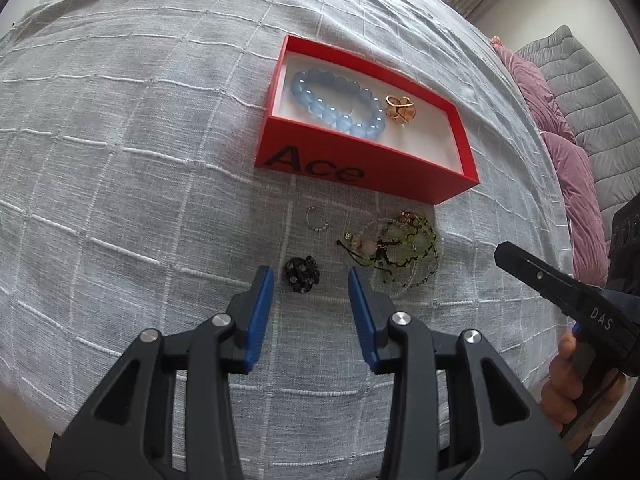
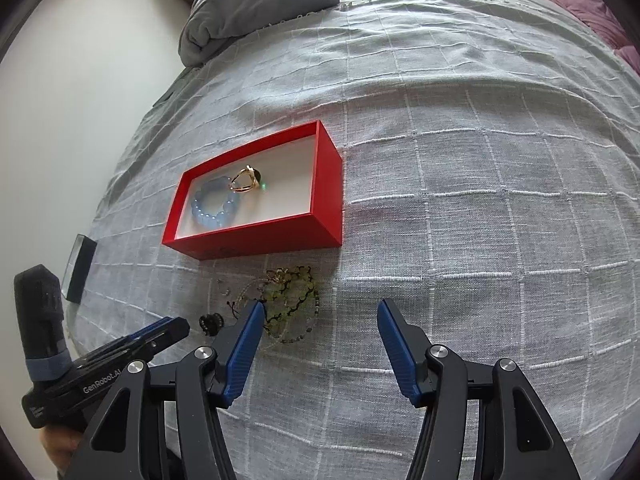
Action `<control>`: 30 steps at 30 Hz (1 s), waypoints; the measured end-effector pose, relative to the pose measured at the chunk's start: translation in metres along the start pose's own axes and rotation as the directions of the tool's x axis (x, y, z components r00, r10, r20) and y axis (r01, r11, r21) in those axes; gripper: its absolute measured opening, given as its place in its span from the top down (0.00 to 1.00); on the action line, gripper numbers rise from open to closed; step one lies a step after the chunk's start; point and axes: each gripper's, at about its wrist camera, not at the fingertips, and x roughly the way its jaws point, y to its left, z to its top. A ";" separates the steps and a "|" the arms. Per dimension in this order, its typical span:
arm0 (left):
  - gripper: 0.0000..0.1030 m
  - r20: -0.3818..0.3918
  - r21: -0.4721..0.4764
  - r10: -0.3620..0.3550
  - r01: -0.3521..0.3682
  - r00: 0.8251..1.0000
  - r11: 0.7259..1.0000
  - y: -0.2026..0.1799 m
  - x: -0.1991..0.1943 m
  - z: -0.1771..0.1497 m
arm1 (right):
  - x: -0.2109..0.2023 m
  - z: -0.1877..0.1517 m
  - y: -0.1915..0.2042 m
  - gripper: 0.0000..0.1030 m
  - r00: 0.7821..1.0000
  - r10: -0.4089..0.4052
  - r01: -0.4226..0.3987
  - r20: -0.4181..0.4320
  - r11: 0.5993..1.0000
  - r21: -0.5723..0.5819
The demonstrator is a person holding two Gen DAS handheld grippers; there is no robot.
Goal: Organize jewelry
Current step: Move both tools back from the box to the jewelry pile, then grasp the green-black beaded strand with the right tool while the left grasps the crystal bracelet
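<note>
A red box (image 1: 362,168) (image 2: 256,236) lies on the grey bedspread and holds a blue bead bracelet (image 1: 338,102) (image 2: 214,204) and a gold ring (image 1: 401,109) (image 2: 246,180). In front of it lie a small silver bead loop (image 1: 317,220), a black sparkly piece (image 1: 302,274) (image 2: 211,323), and a tangle of green and clear bead bracelets (image 1: 396,250) (image 2: 292,300). My left gripper (image 1: 311,276) is open and empty, just short of the black piece. My right gripper (image 2: 322,308) is open and empty, its left finger beside the green tangle.
The grey checked bedspread (image 2: 480,200) covers the whole bed. Pink cushions (image 1: 560,148) and a grey quilted headboard (image 1: 600,92) lie to the right. A folded grey blanket (image 2: 260,8) is at the far end. A small black box (image 2: 80,270) lies at the left edge.
</note>
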 end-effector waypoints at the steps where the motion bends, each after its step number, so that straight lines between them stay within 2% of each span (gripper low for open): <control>1: 0.61 -0.006 -0.001 0.000 0.000 1.000 1.000 0.000 0.002 -0.001 | 0.001 -0.001 0.001 0.42 1.000 0.002 -0.002 0.001 1.000 -0.008; 4: 0.61 -0.016 -0.011 0.014 -0.014 1.000 1.000 0.000 0.004 -0.001 | 0.001 -0.002 0.004 0.56 0.999 0.040 -0.040 0.002 0.999 -0.020; 6: 0.61 -0.005 0.002 0.016 -0.016 1.000 1.000 -0.004 0.003 -0.003 | 0.003 -0.003 0.004 0.61 0.999 0.035 -0.034 0.003 0.999 -0.021; 8: 0.61 0.003 0.024 -0.004 0.004 1.000 1.000 -0.011 0.003 -0.006 | 0.006 -0.002 0.003 0.73 1.000 0.028 -0.028 0.005 0.999 -0.021; 10: 0.61 0.003 0.025 -0.033 0.033 0.999 0.999 -0.015 0.004 -0.008 | 0.012 -0.002 -0.001 0.76 0.999 0.031 -0.031 -0.014 1.000 -0.006; 16: 0.61 -0.032 -0.032 -0.092 0.091 0.995 0.995 -0.020 0.018 -0.009 | 0.034 -0.006 -0.005 0.77 0.996 0.036 -0.032 -0.086 0.999 0.039; 22: 0.61 -0.042 -0.060 -0.031 0.028 0.999 0.998 -0.025 0.032 -0.012 | 0.049 -0.011 -0.008 0.77 0.993 0.040 -0.031 -0.114 0.997 0.075; 27: 0.61 -0.021 -0.065 -0.011 0.010 1.000 0.998 -0.030 0.038 -0.009 | 0.057 -0.010 -0.010 0.77 0.992 0.067 -0.055 -0.108 0.993 0.108; 29: 0.70 -0.014 -0.060 0.004 -0.005 1.000 0.998 -0.032 0.041 -0.008 | 0.060 -0.011 -0.011 0.77 0.992 0.076 -0.064 -0.105 0.991 0.121; 30: 0.81 -0.012 -0.053 0.010 -0.010 1.000 0.999 -0.034 0.042 -0.007 | 0.062 -0.011 -0.012 0.77 0.991 0.078 -0.064 -0.105 0.990 0.129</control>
